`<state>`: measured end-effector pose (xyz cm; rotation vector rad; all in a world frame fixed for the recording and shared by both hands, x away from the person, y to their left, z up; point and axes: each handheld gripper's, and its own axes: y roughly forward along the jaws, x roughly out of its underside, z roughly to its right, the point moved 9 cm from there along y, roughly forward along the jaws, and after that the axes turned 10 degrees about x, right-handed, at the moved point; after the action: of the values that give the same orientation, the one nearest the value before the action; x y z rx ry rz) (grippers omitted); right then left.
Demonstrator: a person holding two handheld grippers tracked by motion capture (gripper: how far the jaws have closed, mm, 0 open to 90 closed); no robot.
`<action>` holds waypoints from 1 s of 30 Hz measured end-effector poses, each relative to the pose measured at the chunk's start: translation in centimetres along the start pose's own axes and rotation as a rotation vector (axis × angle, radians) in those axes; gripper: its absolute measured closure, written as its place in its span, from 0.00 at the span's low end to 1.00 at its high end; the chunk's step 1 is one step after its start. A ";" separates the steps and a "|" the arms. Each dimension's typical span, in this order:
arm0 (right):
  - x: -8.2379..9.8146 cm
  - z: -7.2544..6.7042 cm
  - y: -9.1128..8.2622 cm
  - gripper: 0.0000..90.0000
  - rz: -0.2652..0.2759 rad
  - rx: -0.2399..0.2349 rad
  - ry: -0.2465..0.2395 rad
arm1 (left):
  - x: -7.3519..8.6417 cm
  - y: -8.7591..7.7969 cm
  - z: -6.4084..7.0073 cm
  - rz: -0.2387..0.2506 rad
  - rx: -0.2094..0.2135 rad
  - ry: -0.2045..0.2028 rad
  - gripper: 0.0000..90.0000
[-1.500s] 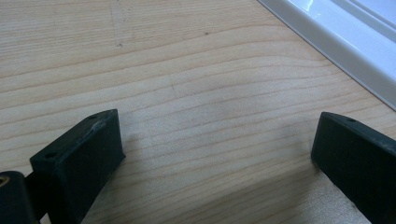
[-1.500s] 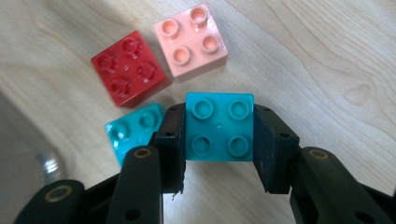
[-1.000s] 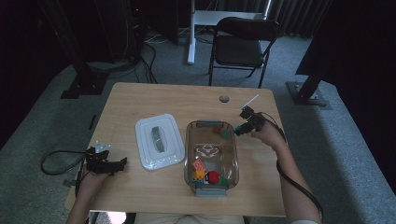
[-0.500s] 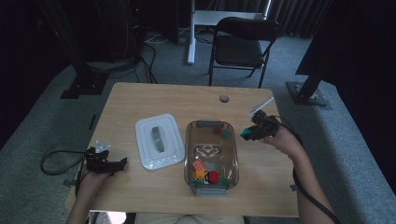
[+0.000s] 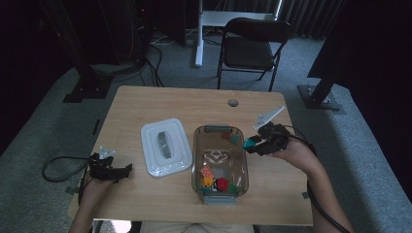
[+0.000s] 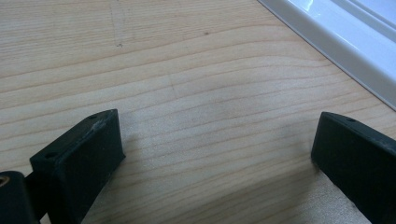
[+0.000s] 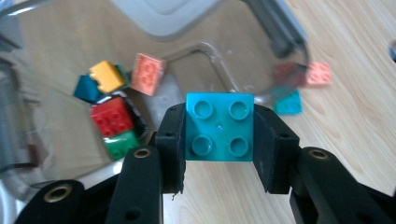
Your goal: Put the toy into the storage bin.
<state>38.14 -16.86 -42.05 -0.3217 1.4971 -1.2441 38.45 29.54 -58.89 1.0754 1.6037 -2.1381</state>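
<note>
The table [image 5: 160, 104] is pale wood with a fine straight grain, matt and smooth. The teal brick [image 7: 219, 127] looks like hard plastic with a soft sheen on its four studs — the other bricks [image 7: 112, 122] have the same look. The container [image 5: 198, 155] is clear, glossy plastic, tinted brownish, with grey clips at its ends. The white lid [image 5: 165, 146] is smooth, shiny plastic. The right gripper [image 7: 219, 154] has matt black pads [image 7: 172, 140] — slightly rough at the edges.
</note>
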 end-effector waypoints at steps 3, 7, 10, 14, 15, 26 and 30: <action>-0.7 -1.4 0.0 0.65 0.007 -0.024 -0.043 | 0.0 0.0 0.0 0.000 0.000 0.000 0.03; -1.5 -3.5 0.4 0.65 0.003 -0.072 -0.106 | 0.0 0.0 0.0 -0.001 0.000 0.000 0.03; -1.9 -4.9 1.0 0.65 -0.011 -0.100 -0.149 | 0.0 0.0 0.0 0.000 0.000 0.000 0.03; -2.3 -6.8 2.0 0.65 -0.027 -0.137 -0.210 | 0.0 0.0 0.0 0.001 0.000 0.000 0.03; -2.4 -7.3 2.2 0.65 -0.037 -0.148 -0.219 | 0.0 0.0 0.0 0.001 0.000 0.000 0.03; -2.6 -10.4 4.8 0.65 -0.099 -0.220 -0.294 | 0.0 0.0 0.0 0.001 0.000 0.000 0.03; -2.1 -11.6 6.3 0.65 -0.151 -0.240 -0.326 | 0.0 0.0 0.0 0.001 0.000 0.000 0.03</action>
<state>31.73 -6.70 -47.85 -0.7719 1.3555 -1.0675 38.46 29.54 -58.90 1.0762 1.6030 -2.1370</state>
